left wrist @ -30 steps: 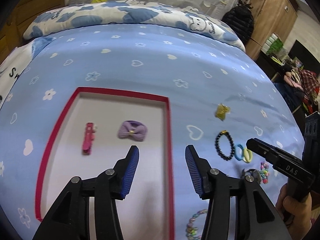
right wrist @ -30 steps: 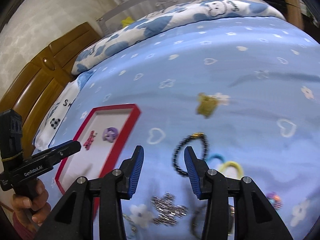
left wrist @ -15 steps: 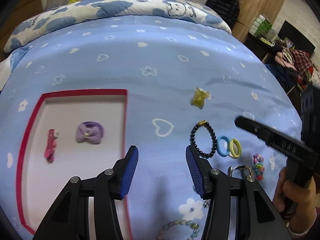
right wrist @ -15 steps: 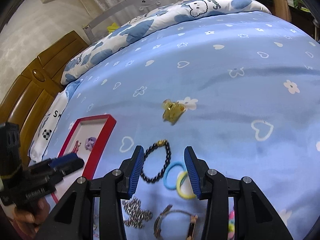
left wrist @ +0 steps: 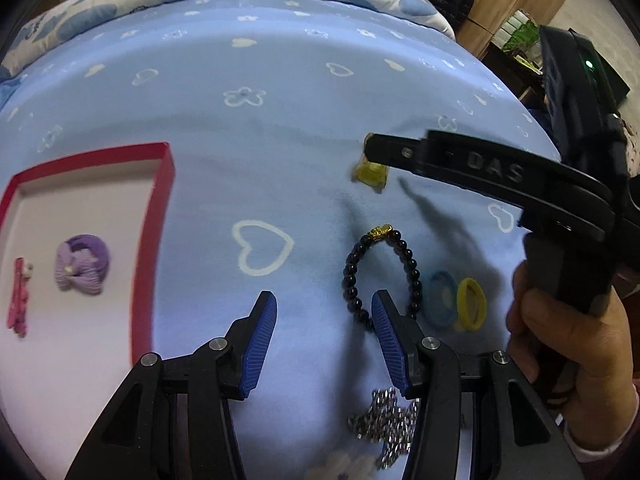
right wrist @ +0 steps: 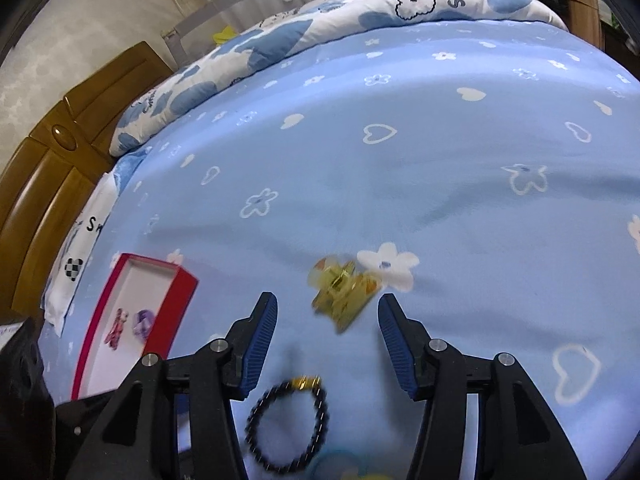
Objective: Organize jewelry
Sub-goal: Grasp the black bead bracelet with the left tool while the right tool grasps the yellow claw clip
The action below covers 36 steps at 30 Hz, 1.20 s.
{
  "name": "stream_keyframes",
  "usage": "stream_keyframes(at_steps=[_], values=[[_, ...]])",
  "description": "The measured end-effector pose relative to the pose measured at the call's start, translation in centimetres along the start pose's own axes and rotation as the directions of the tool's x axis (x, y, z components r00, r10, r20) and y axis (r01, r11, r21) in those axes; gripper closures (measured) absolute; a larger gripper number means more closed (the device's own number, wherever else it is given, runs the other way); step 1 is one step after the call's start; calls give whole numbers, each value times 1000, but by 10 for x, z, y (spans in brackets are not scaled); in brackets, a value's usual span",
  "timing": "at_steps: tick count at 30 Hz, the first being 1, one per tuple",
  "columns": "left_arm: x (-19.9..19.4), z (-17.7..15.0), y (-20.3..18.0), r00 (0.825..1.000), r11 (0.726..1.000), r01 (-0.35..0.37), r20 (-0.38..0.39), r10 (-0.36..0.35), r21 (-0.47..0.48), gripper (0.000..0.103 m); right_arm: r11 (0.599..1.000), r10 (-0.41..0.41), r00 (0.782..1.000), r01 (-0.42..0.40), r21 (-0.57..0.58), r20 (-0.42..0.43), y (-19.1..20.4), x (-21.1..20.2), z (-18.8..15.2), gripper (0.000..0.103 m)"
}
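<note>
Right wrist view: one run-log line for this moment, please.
right gripper: open, framing yellow hair claw | left gripper: open, idle | red tray: holds two hair pieces

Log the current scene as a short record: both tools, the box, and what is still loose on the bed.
left tool: open, holding nothing, over the sheet
right tool: open, yellow clip just ahead between its fingers, not gripped
red box: holds purple bow and pink clip
loose on bed: black bead bracelet, blue ring, yellow ring, silver chain
</note>
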<state>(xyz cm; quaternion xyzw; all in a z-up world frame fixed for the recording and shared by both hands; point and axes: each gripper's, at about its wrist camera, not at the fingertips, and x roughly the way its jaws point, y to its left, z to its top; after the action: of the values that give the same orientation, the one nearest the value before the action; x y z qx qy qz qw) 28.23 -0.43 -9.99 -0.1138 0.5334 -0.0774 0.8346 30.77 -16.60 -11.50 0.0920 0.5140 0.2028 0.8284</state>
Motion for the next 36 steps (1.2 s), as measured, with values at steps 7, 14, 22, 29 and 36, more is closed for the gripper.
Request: stream_keyframes(at_steps=[7, 14, 22, 29, 36], values=[[27, 12, -14, 999, 998, -42, -2, 43, 52, 60, 1000, -8, 1000, 8, 8, -3, -13, 15, 5, 72], [36, 17, -21, 1000, 994, -29, 3, 28, 102, 97, 999, -10, 999, 8, 31, 53, -20, -11, -2, 73], [3, 13, -16, 997, 996, 5, 81, -13, 90, 97, 997, 22, 996, -28, 72, 85, -23, -47, -26, 73], [-40, 3, -10, 988, 996, 18, 153, -31, 84, 97, 995, 47, 993, -56, 79, 108, -13, -75, -43, 73], [-80, -24, 4, 978, 998, 15, 205, -27, 59, 97, 995, 77, 991, -84, 58, 113, 7, -92, -59, 73]])
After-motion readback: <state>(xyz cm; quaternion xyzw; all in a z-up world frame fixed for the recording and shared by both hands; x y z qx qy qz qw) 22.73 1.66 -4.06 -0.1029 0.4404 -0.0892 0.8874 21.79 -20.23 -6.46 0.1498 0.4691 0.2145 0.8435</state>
